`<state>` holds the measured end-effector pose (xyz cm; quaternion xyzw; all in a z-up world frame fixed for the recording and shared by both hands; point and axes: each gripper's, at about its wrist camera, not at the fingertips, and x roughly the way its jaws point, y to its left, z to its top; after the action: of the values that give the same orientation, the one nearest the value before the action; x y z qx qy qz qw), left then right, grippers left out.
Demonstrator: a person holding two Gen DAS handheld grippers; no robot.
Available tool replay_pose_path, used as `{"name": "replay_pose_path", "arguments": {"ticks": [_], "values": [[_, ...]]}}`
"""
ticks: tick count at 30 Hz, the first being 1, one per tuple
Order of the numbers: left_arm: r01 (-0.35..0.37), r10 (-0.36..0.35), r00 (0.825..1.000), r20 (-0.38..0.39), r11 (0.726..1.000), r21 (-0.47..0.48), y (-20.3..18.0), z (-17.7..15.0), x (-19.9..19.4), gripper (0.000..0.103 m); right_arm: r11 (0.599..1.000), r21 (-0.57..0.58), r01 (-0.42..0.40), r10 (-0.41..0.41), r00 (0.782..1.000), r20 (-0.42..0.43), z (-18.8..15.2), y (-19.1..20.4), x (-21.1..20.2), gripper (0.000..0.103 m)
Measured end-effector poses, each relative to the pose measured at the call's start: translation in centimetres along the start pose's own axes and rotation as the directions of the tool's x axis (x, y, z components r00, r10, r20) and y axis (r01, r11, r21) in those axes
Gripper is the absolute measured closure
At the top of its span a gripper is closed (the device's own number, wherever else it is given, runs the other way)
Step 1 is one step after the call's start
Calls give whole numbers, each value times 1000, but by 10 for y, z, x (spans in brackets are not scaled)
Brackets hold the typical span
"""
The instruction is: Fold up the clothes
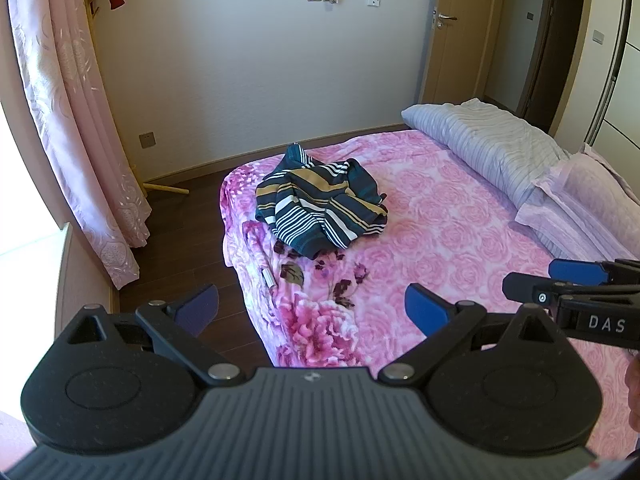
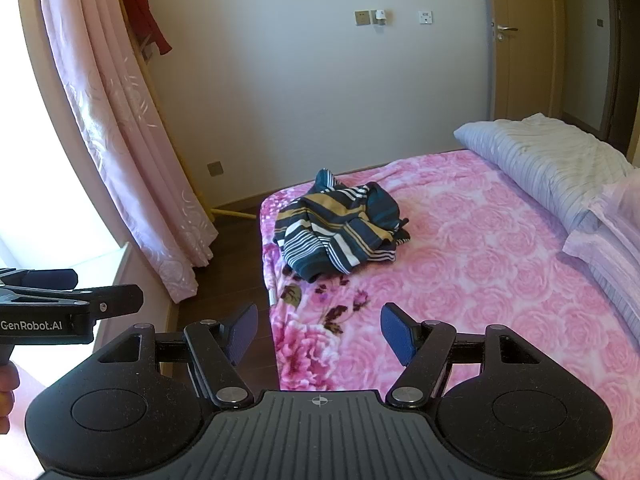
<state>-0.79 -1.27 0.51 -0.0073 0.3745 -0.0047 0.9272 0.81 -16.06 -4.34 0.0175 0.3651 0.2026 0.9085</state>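
Note:
A crumpled striped garment [image 1: 322, 200] [image 2: 340, 228], dark teal with white and tan bands, lies in a heap near the far left corner of the pink floral bed [image 1: 440, 232] [image 2: 480, 260]. My left gripper [image 1: 312, 308] hovers over the bed's near left edge, well short of the garment, jaws wide open and empty. My right gripper [image 2: 320, 334] is held at a similar distance, also open with nothing between its blue pads. Each gripper shows at the side of the other's view: the right one [image 1: 532, 276] and the left one [image 2: 108, 292].
A grey striped quilt [image 1: 480, 140] [image 2: 552, 160] and pink pillows [image 1: 580, 200] lie along the bed's right side. A pink curtain [image 1: 76, 120] [image 2: 120, 140] hangs at left over dark wood floor [image 1: 188, 240]. A wooden door [image 1: 452, 32] stands at the back right. A person's hand [image 2: 8, 392] shows at the left edge.

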Motion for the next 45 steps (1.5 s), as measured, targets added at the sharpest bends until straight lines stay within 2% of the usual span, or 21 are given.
{"name": "replay_pose_path", "arguments": {"ticks": [6,15,30,45], "values": [[0,0,1000,-4,1000,-1,-12,-6,-1,5,1000,1,-2,2,1000,-2,-5,-5,-3,38],[2,-2,1000,-12,1000,-12,-4,-8,5,5,1000,1,-3,3,1000,-10,-15,-17,-7,38],[0,0,1000,-15,1000,-14,-2,-7,7,5,1000,1,-8,8,1000,-20,-6,-8,5,38],[-18,18,999,-31,1000,-10,-9,-4,16,5,999,10,-32,32,999,-21,-2,-21,13,38]]}}
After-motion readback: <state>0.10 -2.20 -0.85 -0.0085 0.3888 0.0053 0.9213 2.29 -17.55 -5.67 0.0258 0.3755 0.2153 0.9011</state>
